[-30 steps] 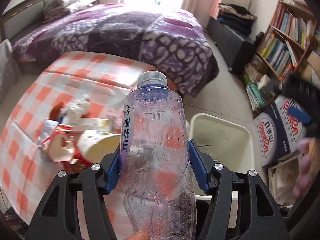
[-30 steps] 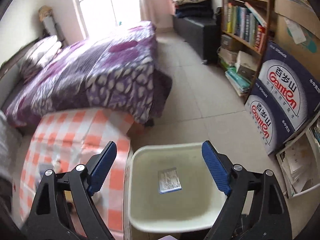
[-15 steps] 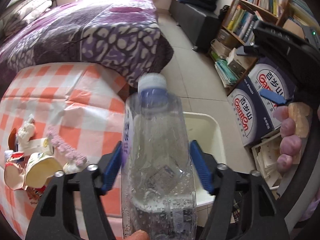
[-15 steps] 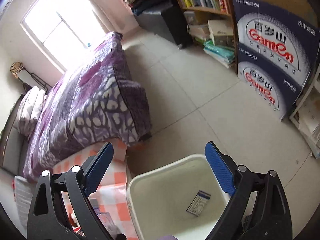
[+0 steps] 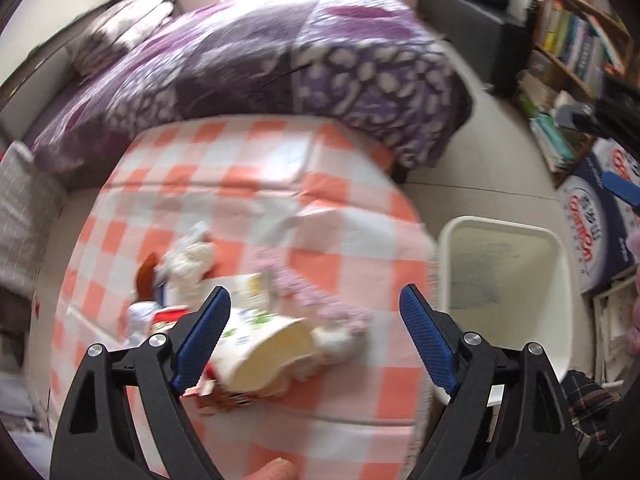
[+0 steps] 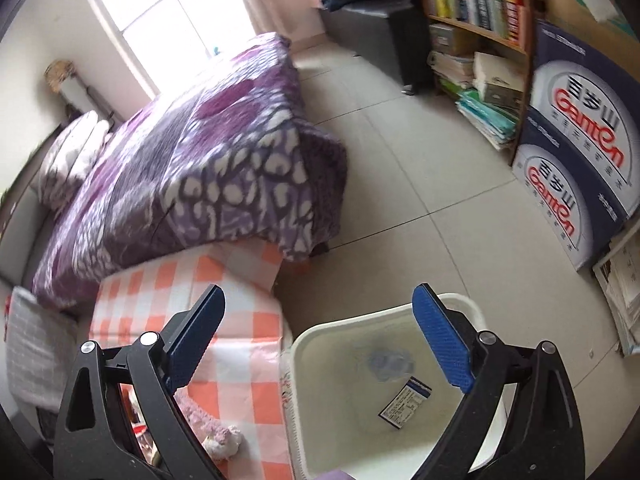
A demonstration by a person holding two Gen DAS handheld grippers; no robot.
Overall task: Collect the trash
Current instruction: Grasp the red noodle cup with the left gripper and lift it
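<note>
My left gripper (image 5: 314, 334) is open and empty above a pile of trash on the orange-checked tablecloth (image 5: 248, 184): a tipped paper cup (image 5: 268, 354), a crumpled tissue (image 5: 188, 258), a pink fuzzy strip (image 5: 320, 300) and red wrappers (image 5: 170, 314). The white bin (image 5: 508, 276) stands right of the table. My right gripper (image 6: 318, 334) is open and empty above the bin (image 6: 320, 336). Inside the bin lie a clear plastic bottle (image 6: 388, 362), blurred, and a small card (image 6: 404, 402).
A bed with a purple patterned blanket (image 5: 288, 64) stands behind the table. A bookshelf (image 6: 472, 12) and Ganten boxes (image 6: 576, 160) line the right wall. Tiled floor (image 6: 400, 192) lies between bed and shelf. Papers (image 6: 624, 292) are stacked by the boxes.
My left gripper opened and let go of the clear bottle, which now lies in the bin. The left gripper swung back left over the table trash. The right gripper stayed open over the bin.
</note>
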